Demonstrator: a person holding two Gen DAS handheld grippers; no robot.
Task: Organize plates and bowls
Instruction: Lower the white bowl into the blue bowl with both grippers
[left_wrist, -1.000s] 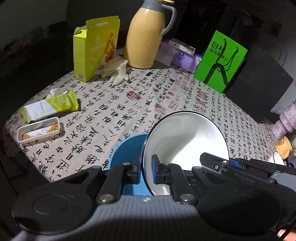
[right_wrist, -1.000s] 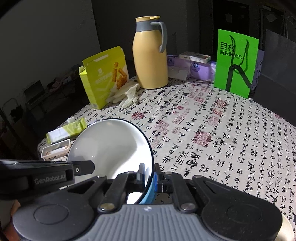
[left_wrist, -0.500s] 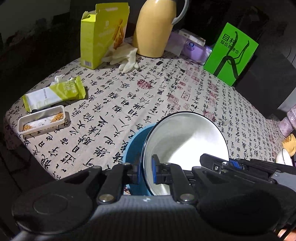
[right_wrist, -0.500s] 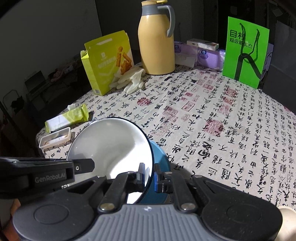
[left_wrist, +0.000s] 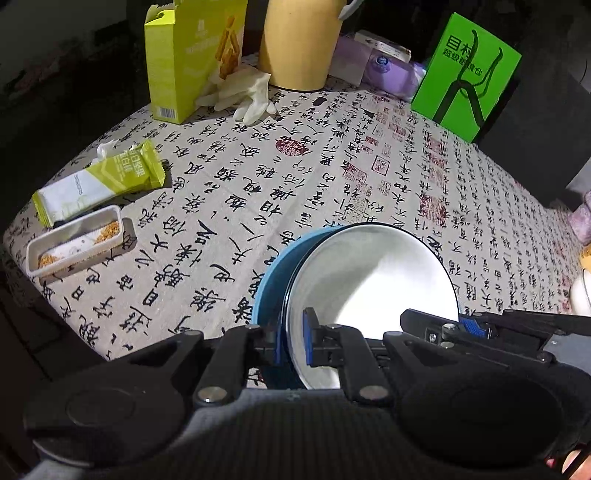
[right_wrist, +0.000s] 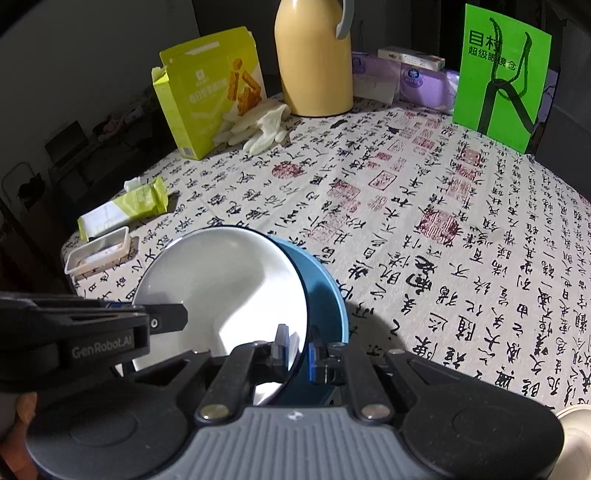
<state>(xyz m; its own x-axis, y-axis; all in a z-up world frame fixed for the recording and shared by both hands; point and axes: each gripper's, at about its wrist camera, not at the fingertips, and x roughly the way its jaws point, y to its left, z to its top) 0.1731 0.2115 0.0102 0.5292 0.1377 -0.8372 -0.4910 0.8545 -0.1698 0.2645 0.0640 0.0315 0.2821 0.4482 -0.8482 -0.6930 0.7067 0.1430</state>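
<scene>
Both tools are clamped on the rim of one white plate, which has a dark edge line and sits tilted inside a blue bowl. The left tool grips the rim at the plate's 7 o'clock in its own view, one pad inside the plate and one between plate and bowl. The right tool grips the opposite side of the rim, at about 5 o'clock in the right view, where the plate leans against the bowl.

Plate and bowl sit near the front edge of the surface, which is covered by a cloth printed with black calligraphy and red seals. At 10 o'clock from the plate lie a small white tray holding crumbs and a green wrapper. At 12 o'clock, well apart, stand a yellow box, pale gloves and a tan jug. A green card stands at 1 o'clock, purple packs beside it.
</scene>
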